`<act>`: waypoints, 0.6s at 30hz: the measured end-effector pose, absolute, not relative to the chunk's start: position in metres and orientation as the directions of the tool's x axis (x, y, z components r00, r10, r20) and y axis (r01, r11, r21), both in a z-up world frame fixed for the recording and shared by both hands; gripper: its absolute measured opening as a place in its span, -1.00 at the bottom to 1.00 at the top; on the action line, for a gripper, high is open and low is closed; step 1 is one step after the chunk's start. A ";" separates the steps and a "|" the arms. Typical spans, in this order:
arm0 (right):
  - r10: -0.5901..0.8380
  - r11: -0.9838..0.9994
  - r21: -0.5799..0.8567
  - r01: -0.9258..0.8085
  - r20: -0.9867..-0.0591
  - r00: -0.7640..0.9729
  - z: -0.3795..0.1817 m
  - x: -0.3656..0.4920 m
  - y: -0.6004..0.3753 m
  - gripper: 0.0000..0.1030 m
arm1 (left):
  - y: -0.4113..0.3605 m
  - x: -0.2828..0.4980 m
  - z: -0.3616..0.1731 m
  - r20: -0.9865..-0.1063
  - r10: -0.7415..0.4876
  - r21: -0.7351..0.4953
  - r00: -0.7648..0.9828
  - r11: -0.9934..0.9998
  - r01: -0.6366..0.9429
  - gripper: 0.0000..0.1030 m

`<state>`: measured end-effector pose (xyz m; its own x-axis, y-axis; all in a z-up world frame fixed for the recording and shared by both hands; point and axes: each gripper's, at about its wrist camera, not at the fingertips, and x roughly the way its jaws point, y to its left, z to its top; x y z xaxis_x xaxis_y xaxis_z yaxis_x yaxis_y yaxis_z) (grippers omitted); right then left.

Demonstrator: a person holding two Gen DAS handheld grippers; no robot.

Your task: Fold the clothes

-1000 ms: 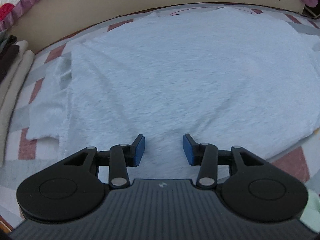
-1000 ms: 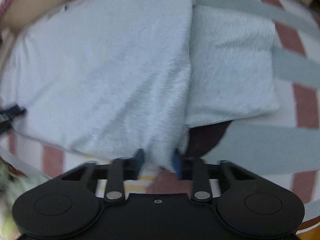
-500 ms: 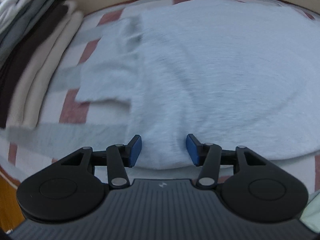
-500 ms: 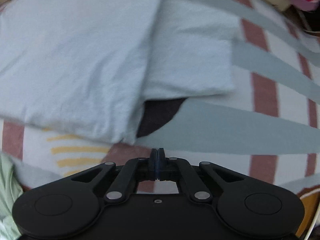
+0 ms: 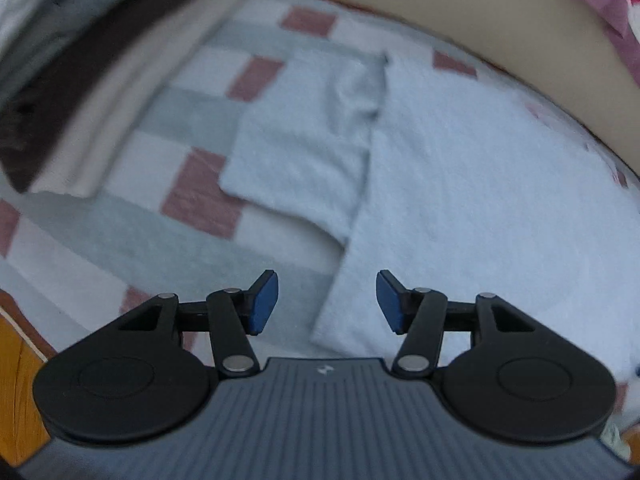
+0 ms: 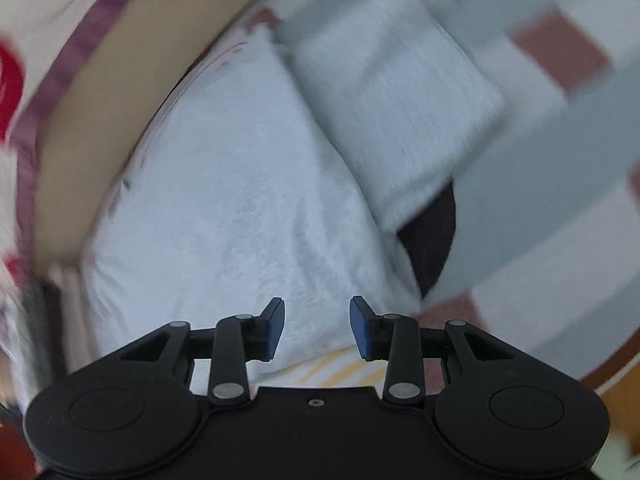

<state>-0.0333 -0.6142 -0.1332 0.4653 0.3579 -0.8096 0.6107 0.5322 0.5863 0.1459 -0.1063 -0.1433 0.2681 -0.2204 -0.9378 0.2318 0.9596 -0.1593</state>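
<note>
Both my grippers look pretty much identical: the left gripper (image 5: 326,302) and right gripper (image 6: 317,330) have black linkage arms with silver rivets, two round black discs at the base, and blue pads (image 5: 264,302) on the fingertips. Left body's ribbed grey with a tiny white logo; right one's plain black.

Checked bedspread (image 5: 200,196) — pale tee (image 5: 480,200) flat on it, folded stack (image 5: 80,92) beside.

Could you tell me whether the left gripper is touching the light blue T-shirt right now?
Cannot tell. In the left wrist view the left gripper is open with the T-shirt corner between its pads, but the blurred, single angle shows neither contact nor a gap.
</note>
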 end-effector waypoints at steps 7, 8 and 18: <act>0.267 0.387 0.557 0.735 -0.831 0.489 -0.131 -0.064 -0.620 -0.06 | -0.119 0.132 -0.177 -0.948 -0.238 -0.185 0.213 0.953 0.240 0.04; 0.259 0.385 0.547 0.743 -0.837 0.482 -0.130 -0.066 -0.618 -0.06 | -0.121 0.131 -0.176 -0.946 -0.236 -0.181 0.222 0.953 0.243 0.04; 0.331 0.280 0.540 0.793 -0.830 0.448 -0.155 -0.067 -0.594 -0.05 | -0.072 0.187 -0.145 -0.907 -0.058 -0.069 0.417 0.998 -0.013 0.31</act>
<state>-0.0673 -0.5938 -0.1552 0.4483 0.3310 -0.8303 0.7935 0.2804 0.5402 0.1871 -0.0716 -0.1446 0.4172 -0.0576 -0.9070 -0.0128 0.9975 -0.0692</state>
